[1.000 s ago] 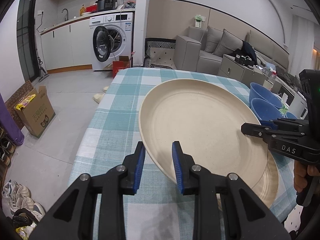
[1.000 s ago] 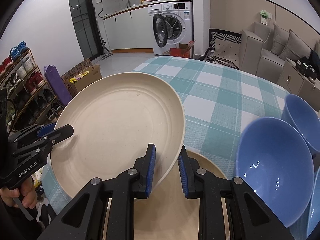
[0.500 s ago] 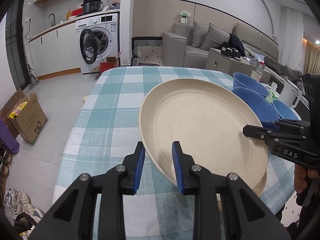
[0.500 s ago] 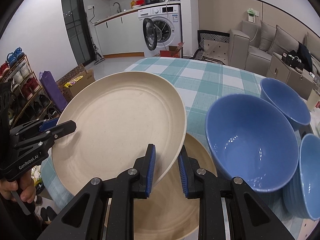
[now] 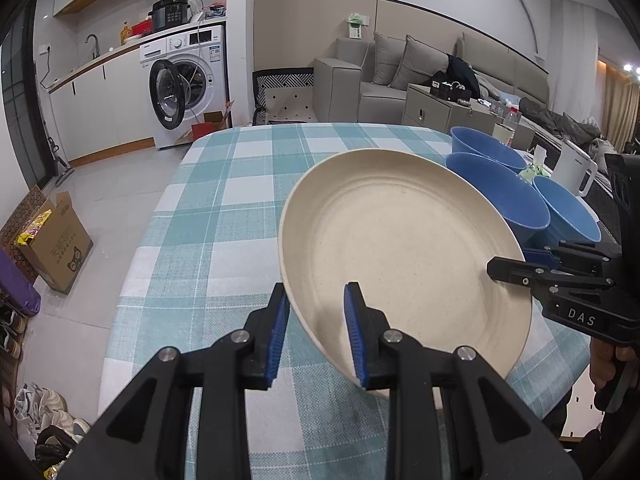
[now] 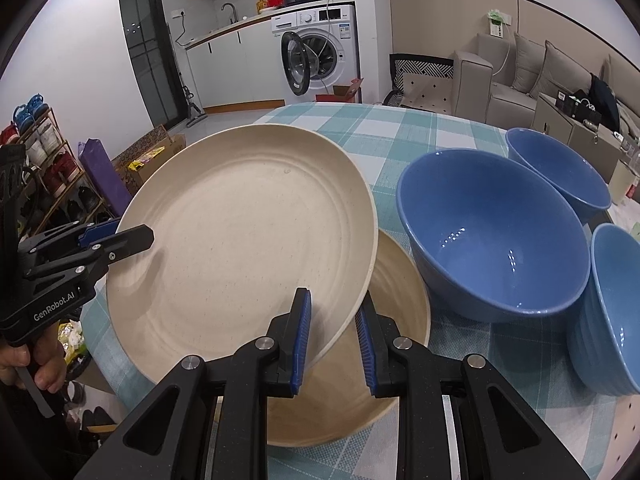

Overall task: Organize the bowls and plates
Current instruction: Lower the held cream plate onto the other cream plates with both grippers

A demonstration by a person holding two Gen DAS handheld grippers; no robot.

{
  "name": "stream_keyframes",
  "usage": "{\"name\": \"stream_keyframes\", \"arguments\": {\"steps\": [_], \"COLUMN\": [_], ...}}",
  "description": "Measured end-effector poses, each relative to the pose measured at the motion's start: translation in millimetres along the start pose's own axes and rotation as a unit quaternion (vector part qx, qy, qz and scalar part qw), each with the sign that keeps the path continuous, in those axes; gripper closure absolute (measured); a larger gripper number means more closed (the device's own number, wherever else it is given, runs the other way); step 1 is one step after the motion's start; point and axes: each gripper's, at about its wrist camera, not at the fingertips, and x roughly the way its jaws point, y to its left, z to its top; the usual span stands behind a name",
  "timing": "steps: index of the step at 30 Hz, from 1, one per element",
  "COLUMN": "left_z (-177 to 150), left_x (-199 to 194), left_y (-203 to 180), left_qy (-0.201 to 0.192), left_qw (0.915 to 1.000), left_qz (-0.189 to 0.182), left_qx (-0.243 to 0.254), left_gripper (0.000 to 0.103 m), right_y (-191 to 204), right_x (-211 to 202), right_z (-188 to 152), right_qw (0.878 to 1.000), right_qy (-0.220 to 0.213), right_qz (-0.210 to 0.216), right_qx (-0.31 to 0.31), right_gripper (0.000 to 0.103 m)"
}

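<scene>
the cream plate (image 5: 400,240) is held up off the desk (image 5: 224,208), tilted, gripped at two opposite edges. the left tongs (image 5: 316,328) are narrow and clamped on the plate's near rim in the left wrist view, one blue pad under the rim and the other inside the dish. the right tongs (image 6: 332,332) are likewise closed tight on the rim at the far side of the plate, and show in the left wrist view as a black tip reaching in over the plate's right edge. in the right wrist view the left tongs enter from the plate's left side, with a hand (image 6: 38,364) around their handle.

under the lifted plate, partly covered by it, a second plate (image 6: 360,360) of a slightly darker tan lies flat on the checked cloth of the desk. just right of the plate sits a large blue bowl (image 6: 492,236), upright and close to the second plate's rim. behind that bowl, further from the plate, stands another blue bowl (image 6: 560,172), and to the bowl's right a third blue bowl (image 6: 608,316) rests on what looks like a stack of the same kind. beyond the plate, past the desk's far edge, a washing machine (image 5: 184,80) stands with its door open, and a sofa (image 5: 400,68) lies to the right of it.
</scene>
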Motion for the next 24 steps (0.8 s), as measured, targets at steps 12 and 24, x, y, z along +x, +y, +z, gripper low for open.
{"name": "stream_keyframes", "arguments": {"steps": [12, 24], "left_z": [-8.0, -13.4], "left_x": [8.1, 16.5], "left_y": [-8.8, -18.9], "left_qy": [0.017, 0.029], "left_qw": [0.9998, 0.9993], "left_qz": [-0.007, 0.000], "left_qx": [0.009, 0.024], "left_gripper": [0.077, 0.077], "right_y": [-8.6, -12.7], "right_x": [-2.3, -0.5], "right_z": [-13.3, -22.0], "right_qw": [1.000, 1.000], "right_qy": [0.012, 0.019], "right_qz": [0.000, -0.013], "right_qx": [0.010, 0.006], "right_gripper": [0.080, 0.080]}}
